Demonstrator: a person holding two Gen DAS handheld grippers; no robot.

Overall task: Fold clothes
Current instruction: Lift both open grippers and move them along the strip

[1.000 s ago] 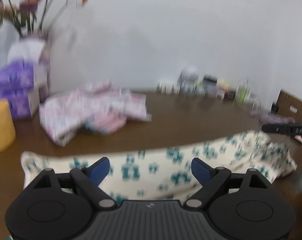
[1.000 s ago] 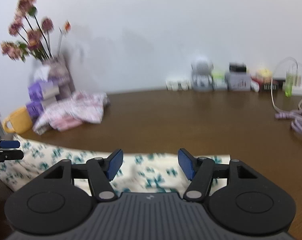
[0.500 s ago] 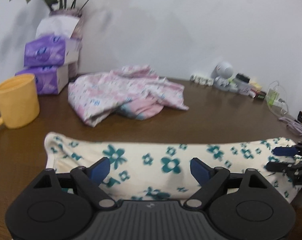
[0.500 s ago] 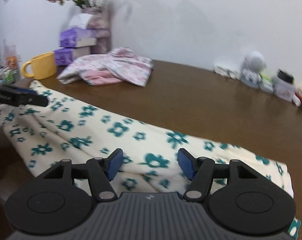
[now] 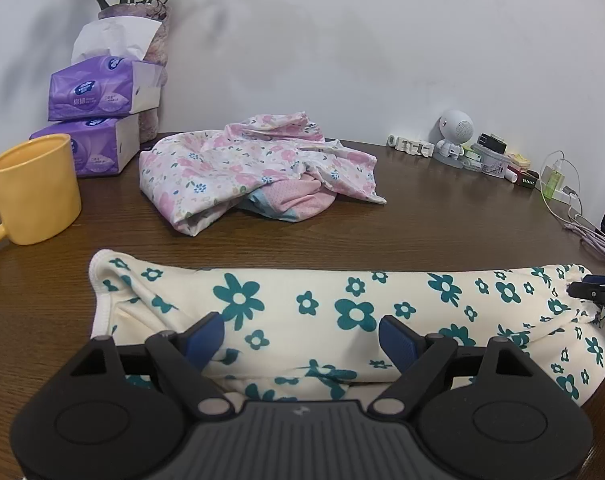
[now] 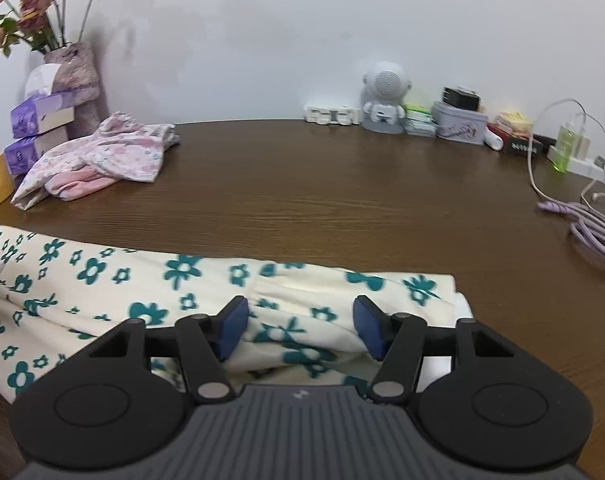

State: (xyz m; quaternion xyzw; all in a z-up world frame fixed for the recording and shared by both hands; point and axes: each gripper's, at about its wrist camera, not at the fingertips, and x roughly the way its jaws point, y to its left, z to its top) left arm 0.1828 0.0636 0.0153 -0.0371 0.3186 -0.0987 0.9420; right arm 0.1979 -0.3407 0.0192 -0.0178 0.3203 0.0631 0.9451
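Note:
A cream garment with teal flowers (image 5: 342, 312) lies folded lengthwise along the near edge of the brown table (image 5: 442, 220); it also shows in the right wrist view (image 6: 142, 292). My left gripper (image 5: 301, 338) is open just above the garment's left part, holding nothing. My right gripper (image 6: 300, 326) is open just above the garment's right end, holding nothing. The right gripper's fingertips (image 5: 594, 286) show at the right edge of the left wrist view.
A crumpled pink floral garment (image 5: 254, 168) lies further back. A yellow mug (image 5: 32, 196), purple tissue packs (image 5: 98, 92) and a flower vase (image 6: 78, 76) stand at the back left. A white robot figure (image 6: 384, 96), small boxes and purple cables (image 6: 594, 232) line the back right.
Both grippers have dropped and tilted down closer to the teal-flowered garment, which now lies flat on the table. Both stay open.

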